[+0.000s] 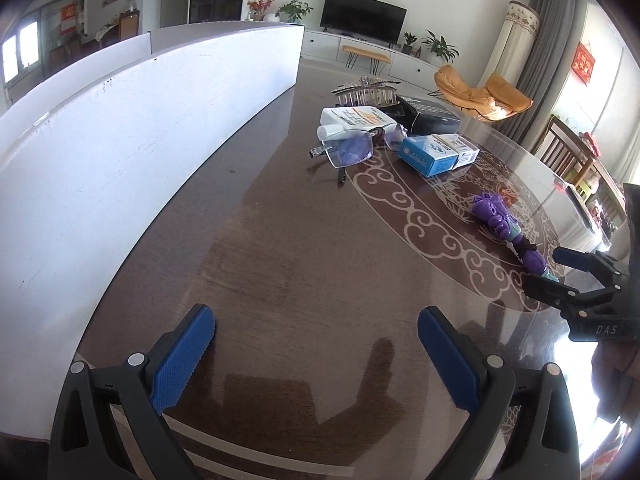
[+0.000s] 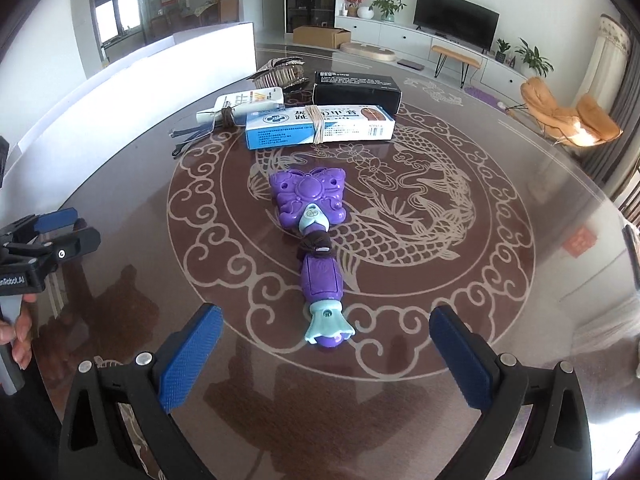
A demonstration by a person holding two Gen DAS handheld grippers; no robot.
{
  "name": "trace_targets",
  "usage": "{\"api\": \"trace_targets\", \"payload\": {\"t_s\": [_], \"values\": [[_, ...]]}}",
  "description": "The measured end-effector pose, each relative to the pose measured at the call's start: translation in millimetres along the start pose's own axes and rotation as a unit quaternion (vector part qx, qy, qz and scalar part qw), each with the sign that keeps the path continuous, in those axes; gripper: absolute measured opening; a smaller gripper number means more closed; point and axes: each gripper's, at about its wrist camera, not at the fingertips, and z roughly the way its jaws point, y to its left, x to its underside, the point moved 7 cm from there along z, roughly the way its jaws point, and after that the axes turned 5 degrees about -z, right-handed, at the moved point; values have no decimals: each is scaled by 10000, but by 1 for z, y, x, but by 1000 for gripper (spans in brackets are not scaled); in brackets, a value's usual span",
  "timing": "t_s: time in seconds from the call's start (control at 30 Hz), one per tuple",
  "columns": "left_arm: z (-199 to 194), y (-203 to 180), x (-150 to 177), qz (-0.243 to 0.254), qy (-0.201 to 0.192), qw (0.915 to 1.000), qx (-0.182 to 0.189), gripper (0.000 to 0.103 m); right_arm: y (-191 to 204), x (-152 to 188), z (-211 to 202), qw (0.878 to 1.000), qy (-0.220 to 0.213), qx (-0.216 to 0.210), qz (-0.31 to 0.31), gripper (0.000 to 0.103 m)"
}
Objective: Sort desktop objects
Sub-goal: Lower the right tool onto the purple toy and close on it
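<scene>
A purple toy wand (image 2: 316, 248) with a pale blue base lies on the round brown table (image 2: 460, 304), just ahead of my open right gripper (image 2: 326, 320); it also shows in the left wrist view (image 1: 508, 232). Behind it lie a blue-white box (image 2: 320, 126), a black box (image 2: 356, 88), a white tube (image 2: 244, 106), glasses (image 1: 352, 148) and a hair comb (image 1: 366, 94). My left gripper (image 1: 316, 320) is open and empty over bare table. The right gripper (image 1: 560, 270) shows at the right edge there.
A white bin wall (image 1: 140, 120) runs along the table's left side. The table's edge curves at the right. Chairs (image 1: 576, 152) stand beyond it. My left gripper (image 2: 68, 228) sits at the left edge of the right wrist view.
</scene>
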Motion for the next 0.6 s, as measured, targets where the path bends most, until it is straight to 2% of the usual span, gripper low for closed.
{"api": "trace_targets", "payload": {"t_s": [0.13, 0.23, 0.3, 0.37, 0.4, 0.5, 0.6], "values": [[1, -1, 2, 87, 13, 9999, -91, 103, -3, -18, 28, 9993, 187, -154, 270, 102], [0, -1, 2, 81, 10, 9999, -94, 103, -1, -26, 33, 9993, 208, -181, 240, 83], [0, -1, 2, 84, 8, 9999, -117, 103, 1, -29, 30, 9993, 160, -263, 194, 66], [1, -3, 2, 133, 14, 9998, -176, 103, 2, -28, 25, 9990, 143, -366, 198, 34], [2, -3, 3, 161, 20, 9997, -204, 103, 2, -26, 22, 9989, 155, -383, 208, 26], [2, -3, 4, 162, 24, 9997, -193, 103, 2, -14, 13, 9990, 125, -309, 285, 24], [1, -1, 3, 78, 9, 9999, -116, 103, -3, 9, -2, 9972, 29, -20, 744, 24]]}}
